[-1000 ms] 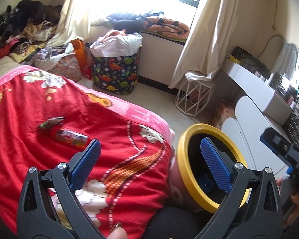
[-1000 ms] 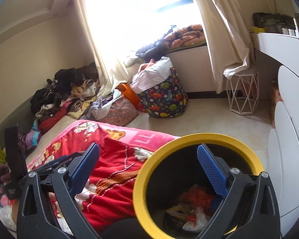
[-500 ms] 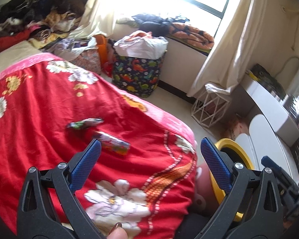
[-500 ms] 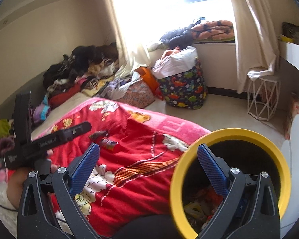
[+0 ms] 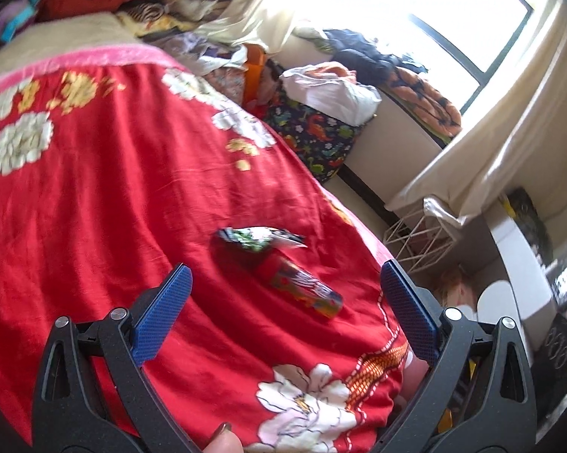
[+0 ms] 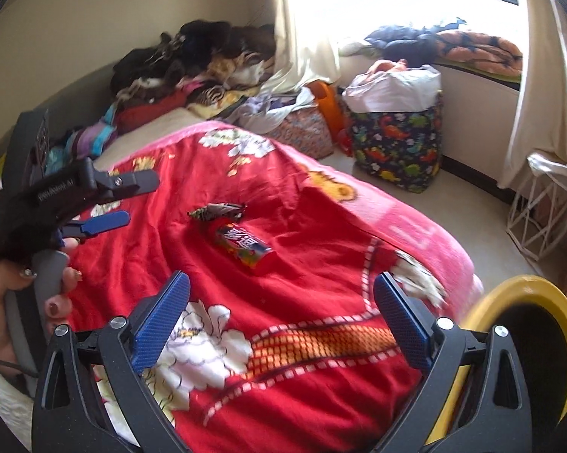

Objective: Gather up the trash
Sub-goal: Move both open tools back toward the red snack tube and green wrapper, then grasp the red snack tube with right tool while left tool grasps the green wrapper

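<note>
We are holding the left hand-held gripper [image 5: 285, 292] spread and empty; the right hand-held gripper [image 6: 281, 298] is closing on nothing above the candy wrapper [image 6: 241, 245] on the red blanket [image 6: 313, 260].

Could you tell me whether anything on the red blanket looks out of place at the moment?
Yes: two pieces of litter lie on the red blanket, a colourful candy tube on its side and a crumpled dark wrapper just beyond it. Neither is in the yellow-rimmed bin beside the bed.

Left gripper [image 5: 285, 302] gapes wide and empty; right gripper [image 6: 281, 304], also empty, is closing slightly.
</note>
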Motion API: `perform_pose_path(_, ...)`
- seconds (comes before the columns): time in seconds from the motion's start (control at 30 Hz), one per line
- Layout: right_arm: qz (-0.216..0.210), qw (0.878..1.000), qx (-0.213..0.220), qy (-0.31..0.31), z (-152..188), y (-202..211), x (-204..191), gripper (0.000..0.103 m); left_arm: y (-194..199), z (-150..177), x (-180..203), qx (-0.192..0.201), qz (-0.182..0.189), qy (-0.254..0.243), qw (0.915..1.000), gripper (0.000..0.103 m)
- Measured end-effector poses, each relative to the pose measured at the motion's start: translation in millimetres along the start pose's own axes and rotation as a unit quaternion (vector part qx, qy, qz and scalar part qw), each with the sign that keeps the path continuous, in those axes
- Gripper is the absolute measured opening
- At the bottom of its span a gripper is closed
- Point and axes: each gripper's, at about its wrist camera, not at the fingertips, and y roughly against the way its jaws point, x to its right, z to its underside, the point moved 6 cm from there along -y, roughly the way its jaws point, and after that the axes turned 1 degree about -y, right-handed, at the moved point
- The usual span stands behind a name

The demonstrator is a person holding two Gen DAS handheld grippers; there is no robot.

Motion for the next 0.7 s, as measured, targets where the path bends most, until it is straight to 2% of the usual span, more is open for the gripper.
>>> perform_pose_path(0.2,-0.014,0.999,-0.029,0.006,-2.4,-48.7,-8.7,0.078,-15.2,-6.9,-9.3,-0.017,0.012,0.021,0.9996,0.076)
perform_pose_path(0.37,-0.026,0.998,-0.047,0.011,-5.9,-78.2,-13.7,0.076,-36.3,-11.4,-17.2,-0.04,0.017,0.04,0.9983,0.068)
perform_pose_path(0.57,-0.036,0.997,-0.063,0.037,-10.8,-102.8,-22.2,0.075,-60.7,-12.3,-28.0,-0.069,0.032,0.085,0.9935,0.064)
perform_pose_path(0.7,-0.044,0.995,-0.08,0.043,-10.2,-121.1,-25.4,0.069,-74.0,-9.5,-33.7,-0.086,0.039,0.108,0.9897,0.059)
